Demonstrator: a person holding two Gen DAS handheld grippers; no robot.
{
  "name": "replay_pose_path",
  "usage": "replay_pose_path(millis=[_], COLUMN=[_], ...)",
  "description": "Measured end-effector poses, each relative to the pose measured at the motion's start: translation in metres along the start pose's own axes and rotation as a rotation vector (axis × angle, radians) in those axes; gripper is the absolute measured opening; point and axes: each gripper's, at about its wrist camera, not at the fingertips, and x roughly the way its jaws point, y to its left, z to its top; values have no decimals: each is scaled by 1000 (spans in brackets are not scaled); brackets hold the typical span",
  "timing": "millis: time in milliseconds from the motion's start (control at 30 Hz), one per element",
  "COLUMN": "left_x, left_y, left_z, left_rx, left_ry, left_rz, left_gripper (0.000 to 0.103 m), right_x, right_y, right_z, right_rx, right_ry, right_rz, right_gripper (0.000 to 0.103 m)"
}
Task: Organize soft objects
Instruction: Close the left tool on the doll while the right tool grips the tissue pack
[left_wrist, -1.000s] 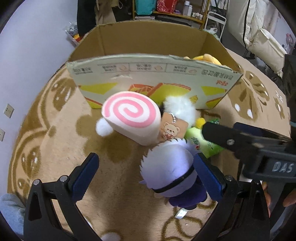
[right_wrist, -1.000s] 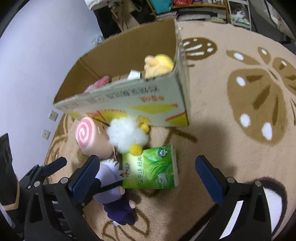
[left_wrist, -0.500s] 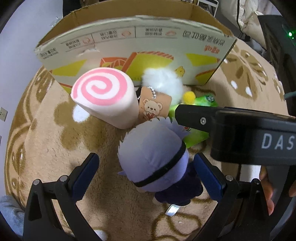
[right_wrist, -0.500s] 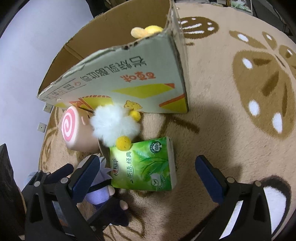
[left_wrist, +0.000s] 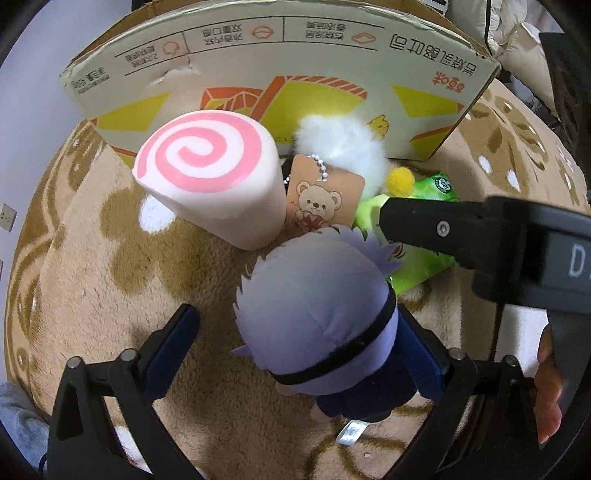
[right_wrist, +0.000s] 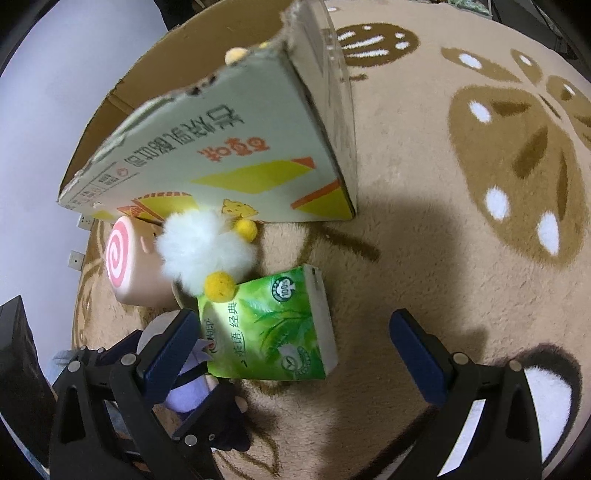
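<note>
Left wrist view: the left gripper (left_wrist: 295, 347) stands with its fingers apart around the purple-haired plush doll (left_wrist: 317, 317), which lies on the patterned rug (left_wrist: 110, 258). The doll's face is turned away; only the back of its head, a black band and part of its dark body show, and whether the right-hand pad touches it cannot be told. Its long axis runs from the head, toward the cardboard box (left_wrist: 280, 77), back to the feet near the camera. The right gripper's black body (left_wrist: 480, 236) crosses this view and covers most of the green tissue pack (left_wrist: 417, 266). A pink-swirl roll plush (left_wrist: 210, 177) lies just in front of the box wall, swirl end facing up and toward the camera. Beside it sit a white fluffy plush (left_wrist: 340, 147) and a bear-print tag (left_wrist: 321, 199) on a bead chain.

Right wrist view: the right gripper (right_wrist: 295, 347) is open, its fingers either side of the tissue pack (right_wrist: 269, 325), touching neither side visibly. The pack lies flat, printed face up, whole here. The doll (right_wrist: 188, 391) is largely hidden behind the left finger. The box interior is cut off in both views; only a yellow scrap (right_wrist: 236, 55) shows over its rim.
</note>
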Motion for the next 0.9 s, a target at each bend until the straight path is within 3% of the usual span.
replay_pose_path(millis=[133,267,533,700,900], left_x=[-3,-2,-8,-20,-34], left_y=[4,4,17,22,36], left_z=[-6,-8,-11,-15,-18], left_rx=[3,0,-42,-20,-47], left_ry=[3,20,32,-9,-60], left_rz=[0,-41,-51,18,74], left_gripper=[88,68,64,64,64], right_x=[2,5,14,22,13], right_y=[3,5,11,22,21], right_z=[-2,-2,-3,-3,-9], right_rx=[-8,-11,-23,-27,-4], right_ry=[5,16,27,28,4], right_rz=[5,5,-13,-37,-28], right_gripper=[103,103,103,103,79])
